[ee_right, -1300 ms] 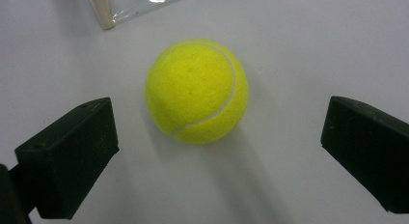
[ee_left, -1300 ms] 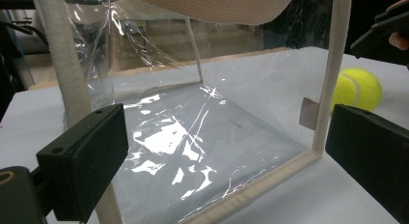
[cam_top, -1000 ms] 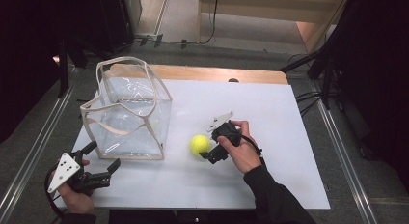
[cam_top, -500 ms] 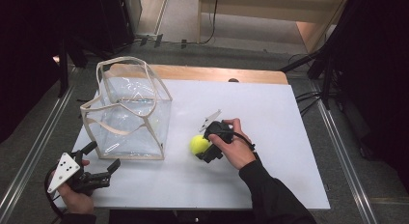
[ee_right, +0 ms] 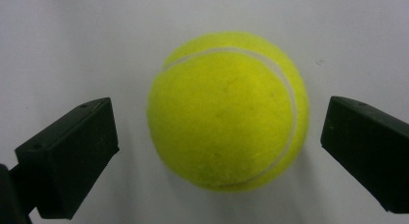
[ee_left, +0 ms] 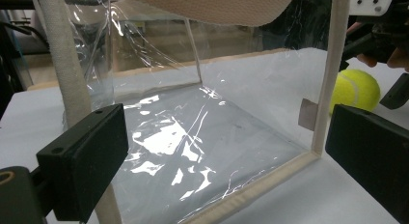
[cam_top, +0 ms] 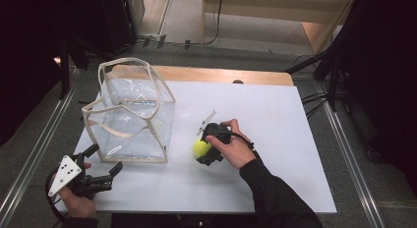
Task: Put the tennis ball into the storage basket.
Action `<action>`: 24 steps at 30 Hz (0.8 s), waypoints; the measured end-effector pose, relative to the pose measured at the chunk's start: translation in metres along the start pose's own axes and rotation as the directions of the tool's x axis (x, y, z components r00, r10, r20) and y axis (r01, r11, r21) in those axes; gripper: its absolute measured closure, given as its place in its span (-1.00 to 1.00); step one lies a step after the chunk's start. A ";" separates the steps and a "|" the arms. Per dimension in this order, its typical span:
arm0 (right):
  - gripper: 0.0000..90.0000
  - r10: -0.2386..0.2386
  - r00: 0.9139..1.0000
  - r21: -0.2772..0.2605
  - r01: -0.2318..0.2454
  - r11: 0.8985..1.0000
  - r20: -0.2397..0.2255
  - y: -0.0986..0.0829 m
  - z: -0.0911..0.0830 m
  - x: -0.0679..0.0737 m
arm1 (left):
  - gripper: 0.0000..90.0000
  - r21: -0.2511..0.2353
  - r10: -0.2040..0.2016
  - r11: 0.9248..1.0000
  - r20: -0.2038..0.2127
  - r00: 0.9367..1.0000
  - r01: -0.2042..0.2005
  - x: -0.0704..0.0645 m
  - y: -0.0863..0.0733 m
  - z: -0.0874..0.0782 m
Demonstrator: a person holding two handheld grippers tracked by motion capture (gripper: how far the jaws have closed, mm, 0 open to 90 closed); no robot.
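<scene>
The right gripper (ee_right: 219, 151) has its fingers (ee_right: 67, 154) spread wide, one on each side of the round yellow-green felt tennis ball (ee_right: 226, 110), w/ a gap on both sides, so not touching yet. The ball sits directly between them, centred, and it is round, so no long axis to align. It rests on the white worktop (cam_top: 265, 120), approx. in the middle, just beside the clear plastic tote bag with beige fabric trim (cam_top: 133, 117) toward the left edge. The left gripper (cam_top: 101, 171) is near the front-left corner, fingers also spread and empty, pointing at the bag; it is well apart from the ball. In my judgement the right one only needs to close.
</scene>
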State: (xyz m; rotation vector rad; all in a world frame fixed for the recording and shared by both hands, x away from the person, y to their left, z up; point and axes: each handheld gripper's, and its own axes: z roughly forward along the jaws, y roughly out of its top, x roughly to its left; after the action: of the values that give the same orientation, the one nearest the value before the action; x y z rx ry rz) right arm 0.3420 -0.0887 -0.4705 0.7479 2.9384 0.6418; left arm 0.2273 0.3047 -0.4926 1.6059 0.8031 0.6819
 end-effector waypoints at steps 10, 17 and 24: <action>-1.00 -0.003 1.000 0.033 0.003 0.999 0.006 0.006 0.005 -0.001 | -0.97 -0.001 -0.001 1.000 0.002 1.000 0.001 0.000 0.000 0.000; -0.54 0.003 0.999 0.052 -0.005 0.999 0.032 0.008 0.011 0.002 | -0.97 -0.003 0.001 1.000 0.004 1.000 -0.001 0.001 0.000 0.000; -0.53 -0.014 0.999 0.061 0.012 0.998 0.029 0.008 0.013 0.001 | -0.97 -0.002 0.000 1.000 0.003 1.000 0.000 0.001 0.000 0.000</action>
State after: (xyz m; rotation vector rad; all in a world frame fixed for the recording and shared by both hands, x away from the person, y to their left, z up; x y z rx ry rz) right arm 0.3466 -0.0771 -0.4790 0.7363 2.9457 0.5381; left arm 0.2278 0.3054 -0.4925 1.6051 0.7998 0.6803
